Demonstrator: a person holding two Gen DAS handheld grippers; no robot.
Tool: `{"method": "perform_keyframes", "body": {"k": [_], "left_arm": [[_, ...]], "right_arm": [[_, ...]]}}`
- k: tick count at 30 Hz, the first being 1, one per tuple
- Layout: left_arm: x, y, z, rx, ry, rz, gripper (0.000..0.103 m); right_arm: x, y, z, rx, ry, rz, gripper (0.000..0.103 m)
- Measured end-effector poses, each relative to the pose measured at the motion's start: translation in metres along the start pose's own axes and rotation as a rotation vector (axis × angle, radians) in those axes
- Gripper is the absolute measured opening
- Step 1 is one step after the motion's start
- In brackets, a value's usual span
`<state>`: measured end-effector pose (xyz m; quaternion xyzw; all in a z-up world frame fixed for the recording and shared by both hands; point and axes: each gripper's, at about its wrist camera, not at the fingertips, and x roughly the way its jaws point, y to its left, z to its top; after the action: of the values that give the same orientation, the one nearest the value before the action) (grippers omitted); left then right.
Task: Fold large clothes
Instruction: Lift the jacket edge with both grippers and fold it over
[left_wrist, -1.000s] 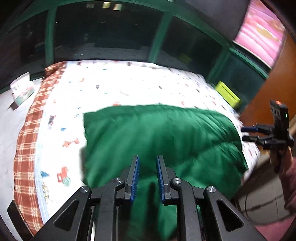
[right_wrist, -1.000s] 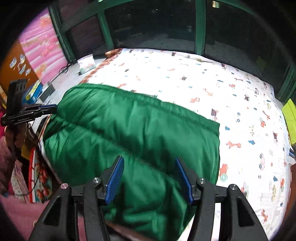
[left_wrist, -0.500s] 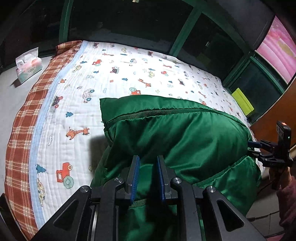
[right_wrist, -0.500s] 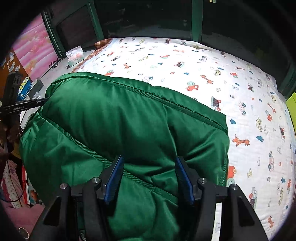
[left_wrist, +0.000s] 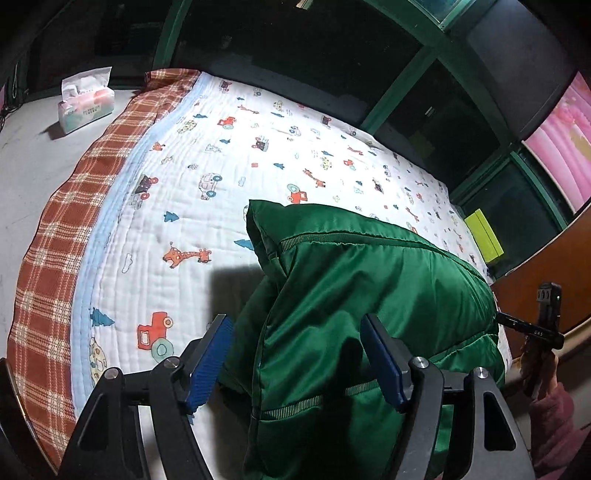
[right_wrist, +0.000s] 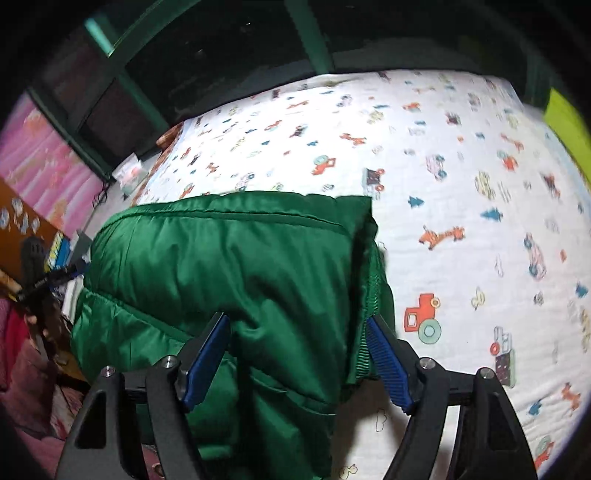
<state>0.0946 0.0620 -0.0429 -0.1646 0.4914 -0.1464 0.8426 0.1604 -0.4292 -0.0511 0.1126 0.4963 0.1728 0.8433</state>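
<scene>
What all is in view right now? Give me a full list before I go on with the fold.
green padded garment: one, dark green, folded over at the near edge of the bed
printed quilt: one, white with small vehicles and animals, covering the bed
plaid cloth: one, red-brown check, along the quilt's left edge
tissue pack: one, pale, on the grey surface left of the bed
yellow-green box: one, beyond the bed's far right corner
pink curtain: one, upper right
left claw: open, blue pads, over the garment
right claw: open, blue pads, over the garment
</scene>
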Motion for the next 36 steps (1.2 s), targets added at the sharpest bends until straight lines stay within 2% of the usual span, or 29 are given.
{"method": "perform_keyframes", "body": {"k": [2, 6, 8, 11, 13, 16, 21, 29, 36], "left_arm": [[0.008, 0.002, 0.003, -0.002, 0.015, -0.014, 0.076], [0.025, 0.011, 0.011, -0.043, 0.033, -0.056, 0.078], [0.032, 0.018, 0.016, -0.071, 0.036, -0.097, 0.084], [0.042, 0.03, 0.022, -0.116, 0.033, -0.136, 0.088], [0.049, 0.036, 0.024, -0.135, 0.037, -0.141, 0.097], [0.058, 0.044, 0.023, -0.139, 0.045, -0.156, 0.103], [0.071, 0.06, 0.02, -0.191, 0.061, -0.237, 0.103], [0.093, 0.079, 0.02, -0.272, 0.106, -0.335, 0.103], [0.102, 0.085, 0.025, -0.285, 0.11, -0.366, 0.103]], "right_arm": [[0.002, -0.011, -0.001, 0.056, -0.004, 0.043, 0.083], [0.008, -0.035, -0.002, 0.17, -0.015, 0.109, 0.092], [0.013, -0.048, -0.004, 0.232, -0.01, 0.159, 0.093], [0.026, -0.068, -0.01, 0.341, -0.002, 0.251, 0.097], [0.033, -0.074, -0.013, 0.374, -0.001, 0.288, 0.1], [0.042, -0.076, -0.017, 0.396, 0.02, 0.324, 0.103], [0.045, -0.075, -0.018, 0.409, 0.022, 0.378, 0.103], [0.048, -0.07, -0.014, 0.389, 0.061, 0.37, 0.103], [0.05, -0.072, -0.016, 0.403, 0.084, 0.411, 0.103]]}}
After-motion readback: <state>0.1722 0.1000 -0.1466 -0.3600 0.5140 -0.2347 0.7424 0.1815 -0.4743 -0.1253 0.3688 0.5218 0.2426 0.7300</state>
